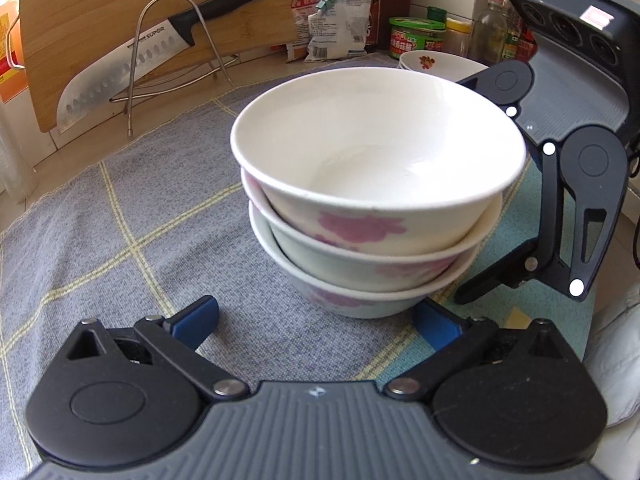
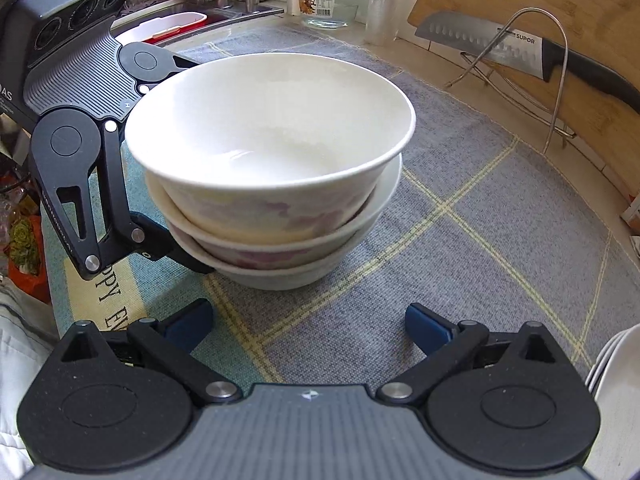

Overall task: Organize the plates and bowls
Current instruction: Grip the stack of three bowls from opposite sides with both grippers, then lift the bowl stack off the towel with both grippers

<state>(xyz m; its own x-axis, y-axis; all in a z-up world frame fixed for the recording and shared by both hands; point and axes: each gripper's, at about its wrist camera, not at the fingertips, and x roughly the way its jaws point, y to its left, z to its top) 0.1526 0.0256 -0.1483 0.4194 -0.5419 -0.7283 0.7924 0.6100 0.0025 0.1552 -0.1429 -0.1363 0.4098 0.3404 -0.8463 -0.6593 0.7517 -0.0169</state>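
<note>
Bowls (image 1: 372,200) sit nested three high on the grey checked cloth (image 1: 140,240). Left gripper (image 1: 316,320) and right gripper (image 2: 308,324) both gape wide, holding nothing. Stacking looks done here; another bowl (image 1: 436,62) behind and plates (image 2: 616,368) beside seem left.

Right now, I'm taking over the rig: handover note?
Left claw: open, empty, next to the stack's base.
Right claw: open, empty, short of the stack.
Three white ceramic bowls with pink flowers sit nested on the grey checked cloth.
Done: those three stacked.
Left: another flowered white bowl behind the stack; white plates at the right wrist view's right edge.
</note>
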